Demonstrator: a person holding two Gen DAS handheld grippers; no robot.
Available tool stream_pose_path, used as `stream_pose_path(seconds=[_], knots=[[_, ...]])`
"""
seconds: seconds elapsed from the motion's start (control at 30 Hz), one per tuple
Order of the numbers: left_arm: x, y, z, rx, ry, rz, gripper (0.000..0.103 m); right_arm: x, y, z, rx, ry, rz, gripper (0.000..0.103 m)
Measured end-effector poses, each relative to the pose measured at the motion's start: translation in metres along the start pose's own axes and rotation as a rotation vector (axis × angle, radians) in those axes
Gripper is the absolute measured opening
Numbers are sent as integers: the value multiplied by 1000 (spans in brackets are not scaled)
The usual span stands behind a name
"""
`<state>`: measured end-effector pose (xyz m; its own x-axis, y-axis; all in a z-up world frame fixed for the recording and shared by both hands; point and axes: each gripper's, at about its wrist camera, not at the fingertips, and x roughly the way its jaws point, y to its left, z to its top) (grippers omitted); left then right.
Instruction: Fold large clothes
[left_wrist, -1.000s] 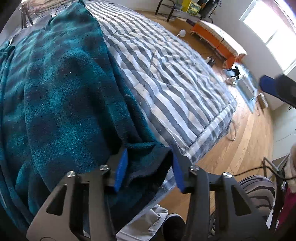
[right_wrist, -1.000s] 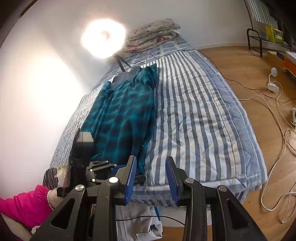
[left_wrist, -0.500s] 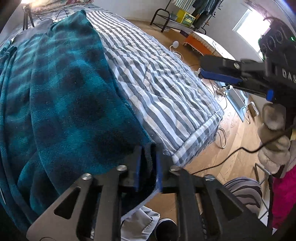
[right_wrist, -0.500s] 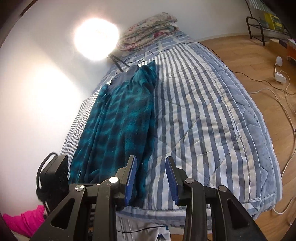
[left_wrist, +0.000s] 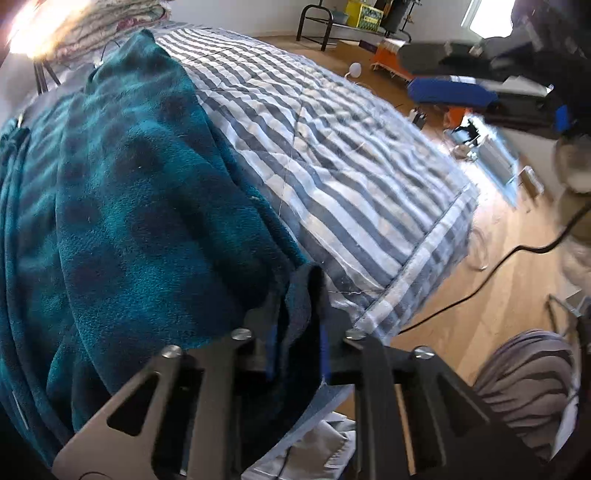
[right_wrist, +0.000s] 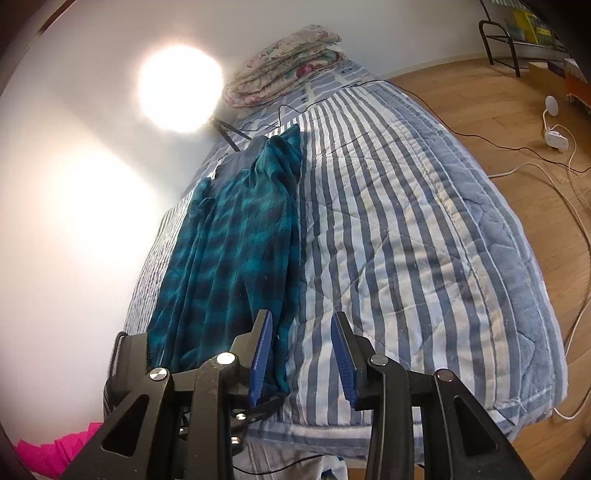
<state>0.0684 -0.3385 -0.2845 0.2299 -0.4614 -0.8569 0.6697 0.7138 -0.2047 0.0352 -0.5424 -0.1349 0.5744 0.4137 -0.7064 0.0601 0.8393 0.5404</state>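
Note:
A teal checked fleece garment (left_wrist: 129, 192) lies lengthwise along the left half of the striped bed quilt (left_wrist: 351, 166). My left gripper (left_wrist: 297, 332) is at the garment's near right corner. Its jaws are closing, and the dark hem stands bunched between the pads, which press on it. In the right wrist view the same garment (right_wrist: 236, 236) runs up the bed. My right gripper (right_wrist: 301, 354) hangs open over the bed's near edge. Its left finger is beside the garment's right edge, and only the quilt (right_wrist: 406, 240) shows between the pads.
A folded floral quilt (right_wrist: 288, 62) and a bright lamp (right_wrist: 181, 88) are at the bed's far end. Cables and a white plug strip (right_wrist: 554, 136) lie on the wooden floor to the right. A metal rack (left_wrist: 321, 22) stands by the far wall. A pink sleeve (right_wrist: 48, 454) shows at bottom left.
The left jaws have closed onto the garment's hem corner. The right gripper has swung in over the bed's near end and sunk a little.

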Motion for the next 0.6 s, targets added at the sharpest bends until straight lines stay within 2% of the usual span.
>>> stream_pose_path(seconds=[0.13,0.23,0.3,0.37,0.43,0.6], knots=[[-23,16,-2,-115,-42,-115,10,15,3,13,18,13,47,37],[-41,25,-3,-174,-84,-174,10,29,3,26,39,18,64,38],[-49,29,-4,-200,-107,-201,10,44,4,37,53,22,80,40],[-56,32,-4,-213,-122,-217,10,57,3,48,60,25,83,52],[-62,35,-5,-229,-140,-237,10,75,3,62,70,22,94,57],[-72,45,-11,-263,-167,-282,10,122,0,94,147,31,137,57]])
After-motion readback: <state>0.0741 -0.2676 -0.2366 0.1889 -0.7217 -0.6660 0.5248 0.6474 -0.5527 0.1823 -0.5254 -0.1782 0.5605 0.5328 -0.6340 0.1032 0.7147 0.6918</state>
